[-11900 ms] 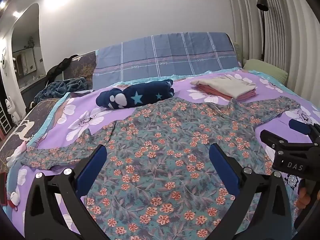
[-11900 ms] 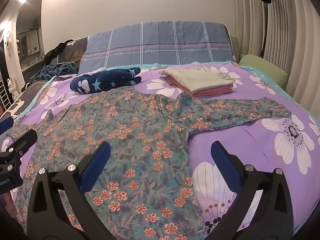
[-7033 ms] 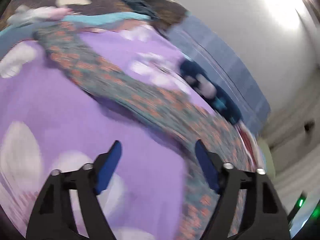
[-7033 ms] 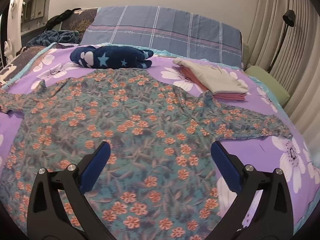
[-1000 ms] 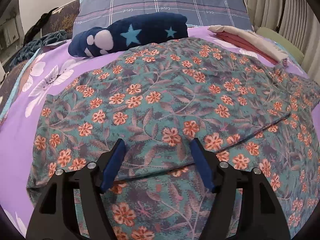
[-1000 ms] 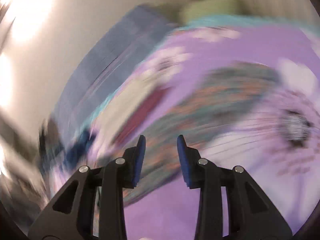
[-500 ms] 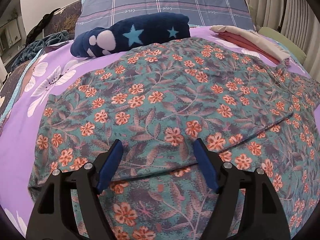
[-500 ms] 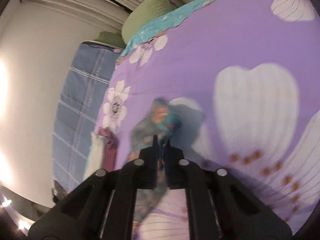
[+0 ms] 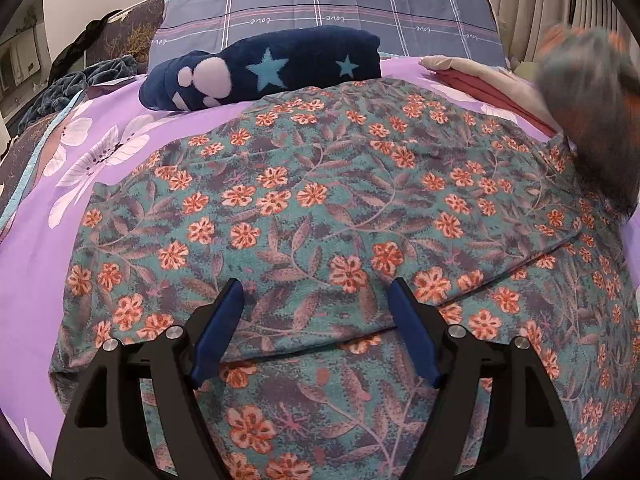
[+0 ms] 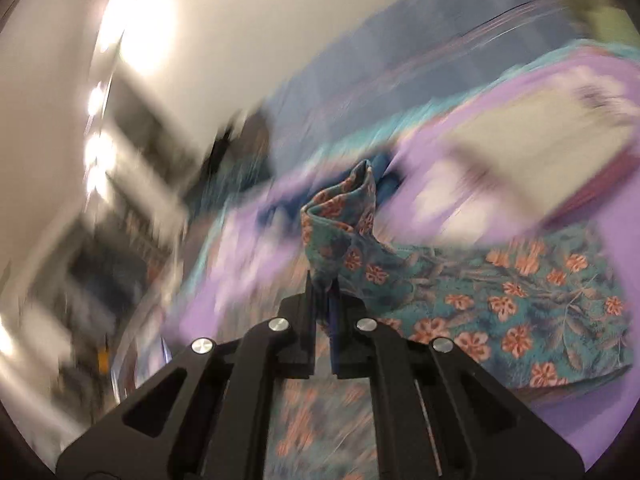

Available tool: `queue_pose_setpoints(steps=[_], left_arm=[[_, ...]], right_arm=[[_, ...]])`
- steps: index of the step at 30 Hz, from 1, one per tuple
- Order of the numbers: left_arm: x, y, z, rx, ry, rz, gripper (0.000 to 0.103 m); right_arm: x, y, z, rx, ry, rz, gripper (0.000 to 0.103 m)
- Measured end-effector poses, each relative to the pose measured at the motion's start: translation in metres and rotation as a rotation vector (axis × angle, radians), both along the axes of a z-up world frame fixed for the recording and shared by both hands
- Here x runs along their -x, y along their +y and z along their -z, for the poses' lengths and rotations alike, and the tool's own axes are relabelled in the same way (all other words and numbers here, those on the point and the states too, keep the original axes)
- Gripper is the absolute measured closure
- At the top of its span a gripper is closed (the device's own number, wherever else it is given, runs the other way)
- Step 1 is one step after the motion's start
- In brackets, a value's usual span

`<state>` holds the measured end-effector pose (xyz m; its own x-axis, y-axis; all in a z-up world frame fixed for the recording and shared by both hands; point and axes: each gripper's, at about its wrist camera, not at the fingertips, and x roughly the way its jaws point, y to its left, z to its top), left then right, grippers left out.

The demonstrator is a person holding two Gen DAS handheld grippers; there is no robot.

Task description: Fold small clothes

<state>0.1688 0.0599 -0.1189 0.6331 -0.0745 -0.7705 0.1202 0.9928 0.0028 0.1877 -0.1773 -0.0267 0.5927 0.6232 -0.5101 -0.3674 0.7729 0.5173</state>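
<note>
Teal floral-print cotton garment (image 9: pixel 320 208) lies spread on purple flowered bedsheet (image 9: pixel 36 248), near a navy star-print plush blanket roll (image 9: pixel 264 68). Left gripper (image 9: pixel 316 300) hovers over it w/ jaws spread. Right gripper (image 10: pixel 323 300) has jaws pressed together, pinching the garment's sleeve end (image 10: pixel 344 220), lifted at far right.

A purple flowered bed (image 9: pixel 28 264) carries a floral garment (image 9: pixel 320 216), star blanket (image 9: pixel 264 68) and folded clothes (image 9: pixel 480 84).

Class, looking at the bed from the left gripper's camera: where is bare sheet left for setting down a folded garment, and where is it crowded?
Free: the purple sheet left of the floral garment, below the starry blanket. Crowded: the far right, with the folded stack.
</note>
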Motion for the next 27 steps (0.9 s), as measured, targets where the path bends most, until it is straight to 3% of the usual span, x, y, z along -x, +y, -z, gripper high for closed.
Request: queue_pose_setpoints(steps=[3, 7, 12, 13, 15, 17, 18, 22, 25, 26, 27], left_arm=[[0.0, 0.001, 0.0, 0.01, -0.001, 0.001, 0.026], [0.0, 0.003, -0.001, 0.026, -0.002, 0.003, 0.026], [0.003, 0.01, -0.007, 0.093, -0.006, 0.01, 0.029], [0.006, 0.013, -0.011, 0.157, 0.001, 0.022, 0.04], [0.011, 0.014, -0.018, 0.301, 0.026, 0.073, 0.048], [0.014, 0.007, -0.025, 0.449, 0.058, 0.165, 0.05], [0.015, 0.002, -0.025, 0.466, 0.072, 0.189, 0.05], [0.011, -0.024, -0.014, 0.437, 0.176, 0.227, 0.05], [0.012, -0.033, -0.008, 0.399, 0.167, 0.229, 0.052], [0.013, -0.037, -0.009, 0.398, 0.158, 0.238, 0.061], [0.013, -0.041, -0.009, 0.407, 0.161, 0.252, 0.098]], right_arm=[[0.011, 0.038, 0.034, 0.124, 0.039, -0.055, 0.097], [0.027, 0.044, 0.077, 0.151, 0.184, -0.067, 0.09], [0.043, 0.031, 0.083, 0.159, 0.175, -0.06, 0.078], [0.044, 0.029, 0.085, 0.167, 0.168, -0.062, 0.077], [0.045, 0.029, 0.089, 0.185, 0.164, -0.063, 0.076], [0.047, 0.031, 0.095, 0.188, 0.168, -0.059, 0.076], [0.047, 0.026, 0.093, 0.185, 0.169, -0.055, 0.076], [0.054, 0.022, 0.092, 0.174, 0.153, -0.04, 0.076], [0.061, 0.017, 0.096, 0.158, 0.144, -0.048, 0.075], [0.063, 0.014, 0.097, 0.141, 0.145, -0.049, 0.075], [0.064, 0.01, 0.098, 0.115, 0.15, -0.047, 0.075]])
